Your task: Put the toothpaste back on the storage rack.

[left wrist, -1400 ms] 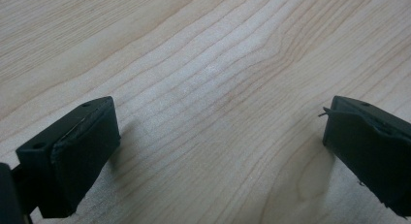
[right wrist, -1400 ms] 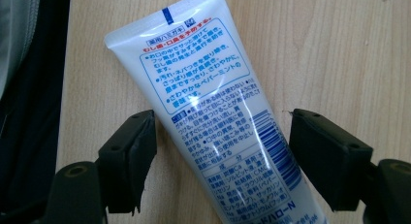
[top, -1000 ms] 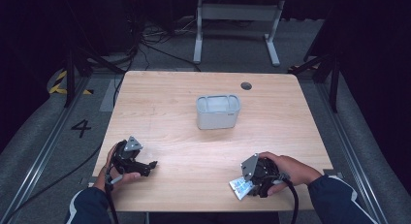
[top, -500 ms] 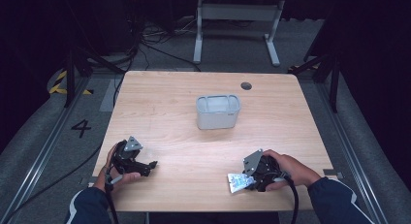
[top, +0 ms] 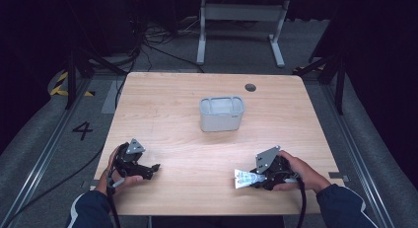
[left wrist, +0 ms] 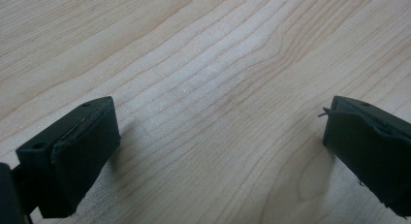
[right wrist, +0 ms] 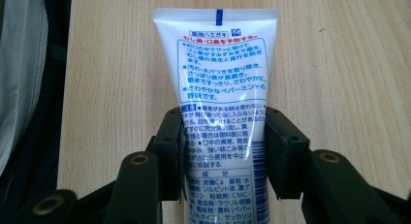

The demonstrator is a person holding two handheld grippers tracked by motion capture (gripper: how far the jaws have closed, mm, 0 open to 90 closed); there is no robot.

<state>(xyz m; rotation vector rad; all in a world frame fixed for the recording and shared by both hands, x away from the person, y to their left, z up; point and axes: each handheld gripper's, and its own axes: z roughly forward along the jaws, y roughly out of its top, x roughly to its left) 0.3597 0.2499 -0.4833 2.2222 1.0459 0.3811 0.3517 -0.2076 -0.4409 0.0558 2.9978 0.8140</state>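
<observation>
Worktop (top: 172, 114): pale wood-grain top with rounded corners; a small dark round port (top: 250, 87) sits near its far edge, well beyond both tools.
Floor: grey, with a painted figure "4" (top: 82, 131) off the worktop's left side, out past the left tool; black cables run there too.
Frame (top: 240, 28): a grey metal stand on the floor beyond the far edge.
Bin (top: 222, 114): a grey rectangular container with rounded corners, upright, about mid-worktop; it stands ahead of both tools, between them and well apart from each.
Right tool (right wrist: 223, 146): held in the person's right hand near the front right edge of the worktop; its jaws are closed against the two sides of a toothpaste tube.
Left tool (top: 154, 168): held in the left hand near the front left edge, resting low on the worktop; jaws spread wide with nothing but bare wood between them.
Toothpaste tube (right wrist: 220, 73): white with blue and red Japanese print, flat crimped end pointing away from the right tool, over the wood; from above it sticks out leftward from the right tool, toward the left tool.
</observation>
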